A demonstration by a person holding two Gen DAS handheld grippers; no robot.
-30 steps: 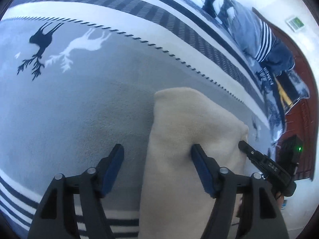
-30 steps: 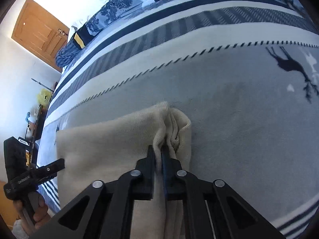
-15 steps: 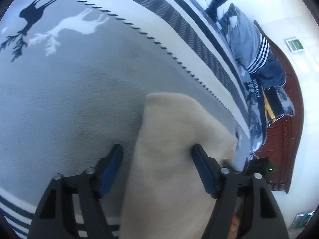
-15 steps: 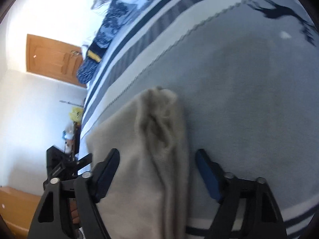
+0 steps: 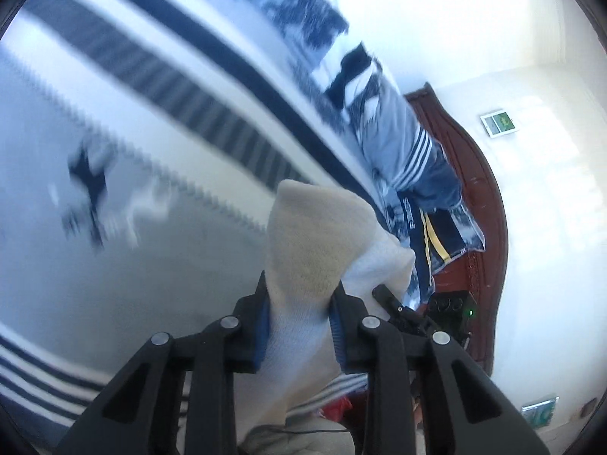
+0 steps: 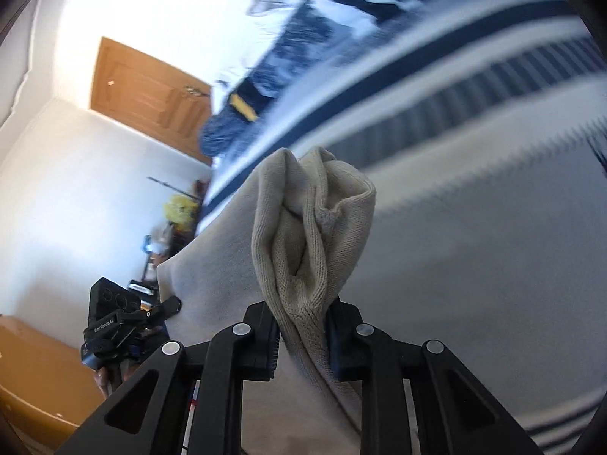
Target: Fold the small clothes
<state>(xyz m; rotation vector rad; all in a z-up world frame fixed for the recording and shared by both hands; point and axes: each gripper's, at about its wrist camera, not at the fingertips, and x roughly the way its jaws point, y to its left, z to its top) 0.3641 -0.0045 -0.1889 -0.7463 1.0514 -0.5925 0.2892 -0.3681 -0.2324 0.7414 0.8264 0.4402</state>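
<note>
Between the jaws in the left wrist view, the left gripper (image 5: 297, 313) clamps one bunched corner of the cream knit garment (image 5: 307, 242), lifted above the striped bedspread (image 5: 159, 87); folded clothes (image 5: 402, 140) lie at 1 o'clock. In the right wrist view, the right gripper (image 6: 303, 335) pinches the other gathered corner of the garment (image 6: 311, 227), the cloth spanning toward 9 o'clock. The knit looks soft, light and limp, so corner holds probably suit it best.
</note>
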